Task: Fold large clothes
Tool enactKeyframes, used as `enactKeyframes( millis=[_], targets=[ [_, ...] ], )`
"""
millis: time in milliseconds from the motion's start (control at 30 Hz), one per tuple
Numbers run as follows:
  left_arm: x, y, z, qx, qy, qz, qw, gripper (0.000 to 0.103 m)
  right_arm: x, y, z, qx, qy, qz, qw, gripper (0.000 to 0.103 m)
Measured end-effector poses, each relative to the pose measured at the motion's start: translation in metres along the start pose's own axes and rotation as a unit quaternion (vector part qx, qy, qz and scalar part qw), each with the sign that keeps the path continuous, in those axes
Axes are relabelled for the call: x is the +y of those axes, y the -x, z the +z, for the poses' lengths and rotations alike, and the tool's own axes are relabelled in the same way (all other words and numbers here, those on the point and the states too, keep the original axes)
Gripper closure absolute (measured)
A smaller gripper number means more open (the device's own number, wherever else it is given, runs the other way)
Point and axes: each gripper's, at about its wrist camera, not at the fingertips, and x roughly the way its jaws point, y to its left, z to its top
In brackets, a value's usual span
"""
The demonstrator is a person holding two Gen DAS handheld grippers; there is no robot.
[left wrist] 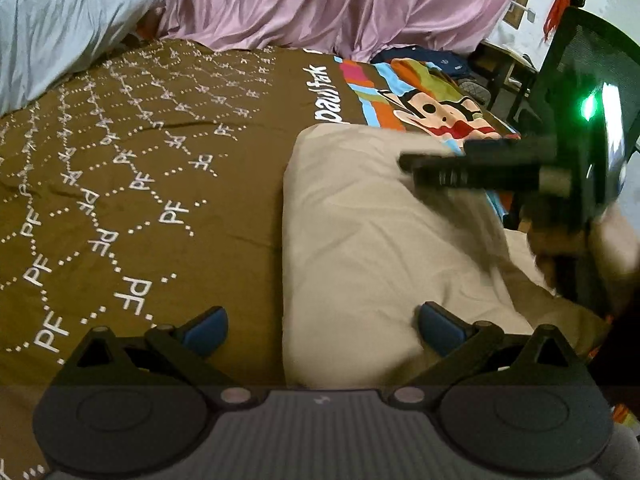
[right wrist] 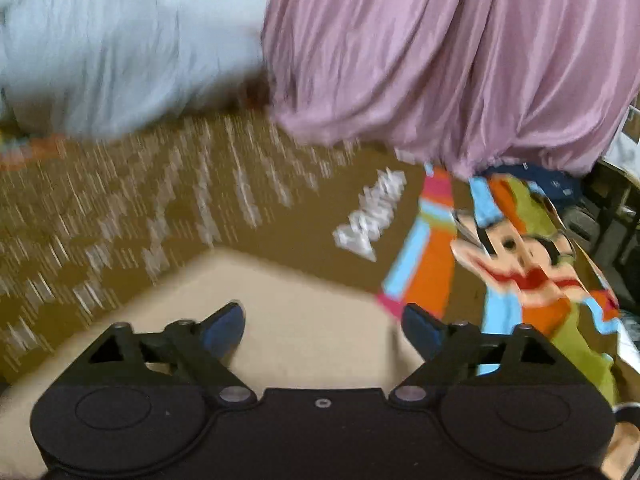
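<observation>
Beige garment [left wrist: 372, 240] lies folded on the bedspread [left wrist: 140, 160], beneath both released grippers: left [left wrist: 322, 330], right [right wrist: 322, 330].

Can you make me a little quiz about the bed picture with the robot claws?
1. True or false: the left gripper is squeezing the beige garment.
2. What lies under the beige garment? A) a bare wooden floor B) the brown bedspread C) a glass table
3. Fill in: the draped cloth behind the bed is ____ in colour.

Key: 1 false, its fingers are spread wide with nothing between them. 2 B. 3 pink. The right gripper is open too.
</observation>
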Motion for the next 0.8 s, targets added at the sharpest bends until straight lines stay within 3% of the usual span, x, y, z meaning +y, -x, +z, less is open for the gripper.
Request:
enactKeyframes(
  millis=[133, 267, 400, 567, 733, 800],
  targets=[
    [0.002, -0.008, -0.002, 0.009, 0.009, -0.014, 0.9998, 0.0, -0.011, -0.011, -0.028, 0.019, -0.017, -0.024, 0.999, 0.017],
    [-0.003, -0.015, -0.004, 0.013, -0.004, -0.009, 0.9999, 0.0, -0.022, -0.024, -0.047, 0.045, -0.069, -0.005, 0.997, 0.017],
    [-0.01, -0.02, -0.008, 0.014, -0.017, -0.003, 0.9997, 0.0, -0.012, -0.029, -0.068, 0.037, -0.06, -0.029, 0.997, 0.017],
    [-0.007, -0.009, -0.002, 0.018, -0.003, -0.003, 0.9998, 0.0, -0.019, -0.023, -0.07, 0.032, -0.084, -0.025, 0.996, 0.017],
    [-0.006, 0.019, 0.007, -0.051, -0.012, -0.025, 0.9983, 0.001, -0.031, 0.025, -0.063, 0.022, -0.103, -0.012, 0.994, 0.017],
    [-0.005, 0.021, 0.01, -0.06, -0.003, -0.023, 0.9979, 0.001, -0.028, 0.039, -0.07, 0.038, -0.09, -0.009, 0.995, 0.017]
  ],
)
